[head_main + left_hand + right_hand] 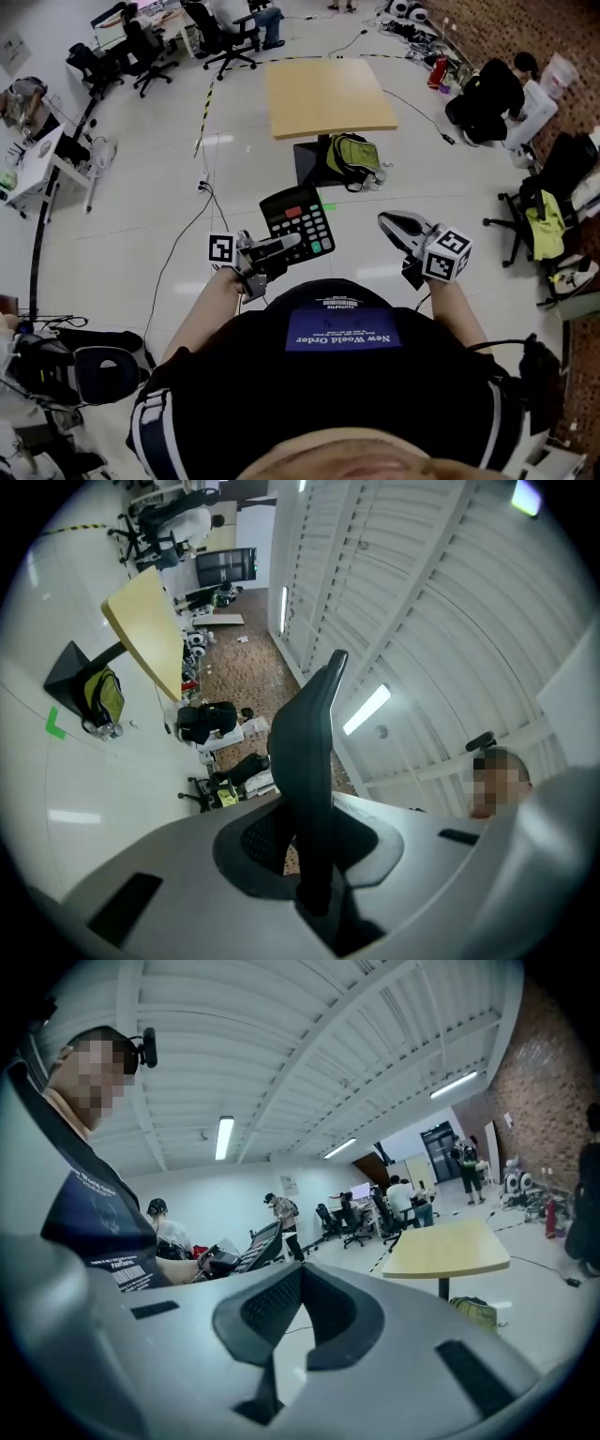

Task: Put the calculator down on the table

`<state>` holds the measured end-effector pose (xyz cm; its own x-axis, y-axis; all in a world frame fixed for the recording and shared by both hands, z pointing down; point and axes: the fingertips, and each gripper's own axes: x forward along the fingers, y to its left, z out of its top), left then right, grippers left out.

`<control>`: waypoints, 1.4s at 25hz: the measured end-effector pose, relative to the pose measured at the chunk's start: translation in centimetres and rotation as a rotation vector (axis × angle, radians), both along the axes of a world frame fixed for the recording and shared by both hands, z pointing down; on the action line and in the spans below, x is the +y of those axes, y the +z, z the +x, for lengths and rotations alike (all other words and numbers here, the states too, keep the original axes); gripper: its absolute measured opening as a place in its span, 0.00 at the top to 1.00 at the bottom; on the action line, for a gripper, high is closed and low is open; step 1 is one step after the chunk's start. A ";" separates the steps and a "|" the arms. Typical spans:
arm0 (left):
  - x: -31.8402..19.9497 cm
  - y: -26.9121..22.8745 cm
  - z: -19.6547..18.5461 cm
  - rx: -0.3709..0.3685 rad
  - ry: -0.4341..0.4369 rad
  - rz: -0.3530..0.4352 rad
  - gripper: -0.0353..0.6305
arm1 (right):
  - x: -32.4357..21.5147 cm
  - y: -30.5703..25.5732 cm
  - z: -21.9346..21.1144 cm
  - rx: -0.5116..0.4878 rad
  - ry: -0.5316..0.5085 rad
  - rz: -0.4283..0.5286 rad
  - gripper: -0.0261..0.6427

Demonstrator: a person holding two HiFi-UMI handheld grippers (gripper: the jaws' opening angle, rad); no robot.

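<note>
A black calculator (298, 218) with red and green keys is clamped by its lower end in my left gripper (281, 248), held in the air over the white floor in front of my chest. In the left gripper view the calculator (316, 752) stands edge-on between the jaws of the left gripper (317, 855). My right gripper (394, 225) hovers to its right, shut with nothing in it; in the right gripper view its jaws (298, 1279) meet. The light wooden table (328, 94) stands farther ahead, also seen in both gripper views (145, 630) (450, 1246).
A green backpack (354, 157) lies on the floor at the table's foot. Cables (183, 239) run across the floor on the left. Office chairs (220, 33) stand at the back, a chair with a yellow-green garment (544, 223) at right, a seated person (489, 92) beyond.
</note>
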<state>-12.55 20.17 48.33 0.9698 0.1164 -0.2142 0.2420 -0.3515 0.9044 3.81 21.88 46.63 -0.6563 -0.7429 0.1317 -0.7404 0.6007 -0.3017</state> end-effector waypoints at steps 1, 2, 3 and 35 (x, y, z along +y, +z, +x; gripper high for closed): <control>-0.8 0.3 0.5 0.005 -0.002 -0.012 0.83 | -0.9 0.2 0.7 -0.001 0.003 -0.008 0.98; -1.6 0.7 0.9 0.002 -0.007 -0.023 0.83 | -1.8 0.5 1.5 -0.005 0.006 -0.014 0.98; -2.5 1.2 1.4 -0.007 -0.013 -0.035 0.83 | -2.8 0.8 2.3 -0.011 0.007 -0.017 0.98; -39.0 2.3 21.1 -0.067 -0.154 0.008 0.83 | -41.8 1.8 19.9 0.045 -0.203 0.026 0.98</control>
<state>8.57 -18.82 50.60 0.9884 -0.0336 -0.1484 0.1240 -0.3875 0.9135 23.75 -19.96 48.40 -0.7865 -0.5999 0.1465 -0.6161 0.7458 -0.2533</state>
